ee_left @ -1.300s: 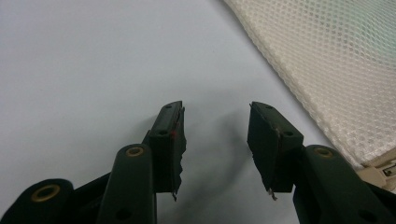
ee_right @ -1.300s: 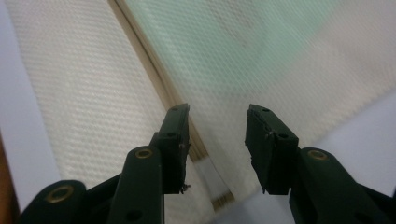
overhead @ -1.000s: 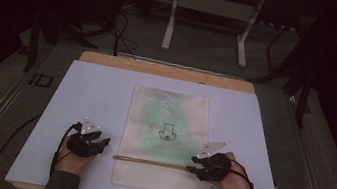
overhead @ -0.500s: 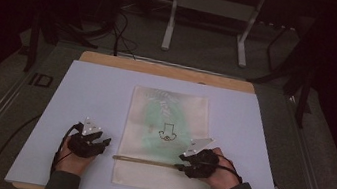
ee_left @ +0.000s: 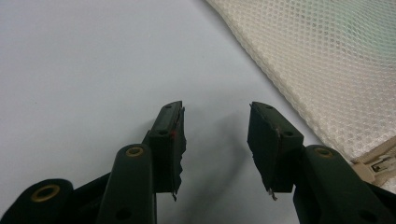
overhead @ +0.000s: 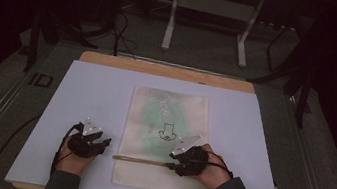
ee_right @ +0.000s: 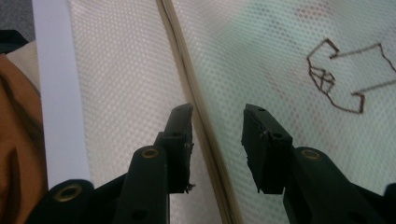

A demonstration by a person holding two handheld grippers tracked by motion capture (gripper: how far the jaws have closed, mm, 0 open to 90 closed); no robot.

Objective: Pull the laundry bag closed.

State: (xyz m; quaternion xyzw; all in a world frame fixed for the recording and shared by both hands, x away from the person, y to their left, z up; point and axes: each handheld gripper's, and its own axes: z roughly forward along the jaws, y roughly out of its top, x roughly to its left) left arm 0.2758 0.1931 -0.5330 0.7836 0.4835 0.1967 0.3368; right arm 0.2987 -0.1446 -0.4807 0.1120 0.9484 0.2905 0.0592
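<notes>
A cream mesh bag (overhead: 164,139) lies flat on the white board (overhead: 96,94), with something pale green inside and a dark outline print (overhead: 167,132) on it. A tan zipper strip (overhead: 141,161) runs across its near part. My right gripper (overhead: 172,166) is over the bag, open. Its jaws have just been closing a little. In the right gripper view the zipper strip (ee_right: 187,70) runs between the jaws of the right gripper (ee_right: 215,122), which do not press on it. My left gripper (overhead: 106,143) rests open on the board left of the bag, with nothing between its fingers (ee_left: 170,135).
In the left gripper view the mesh bag (ee_left: 327,60) edge and a small tag (ee_left: 378,163) lie to the right. A wooden table edge (overhead: 170,71) shows beyond the board. Metal stand legs (overhead: 169,24) and cables lie on the floor behind.
My right hand has moved left along the zipper strip, further onto the bag. The left hand has stayed put.
</notes>
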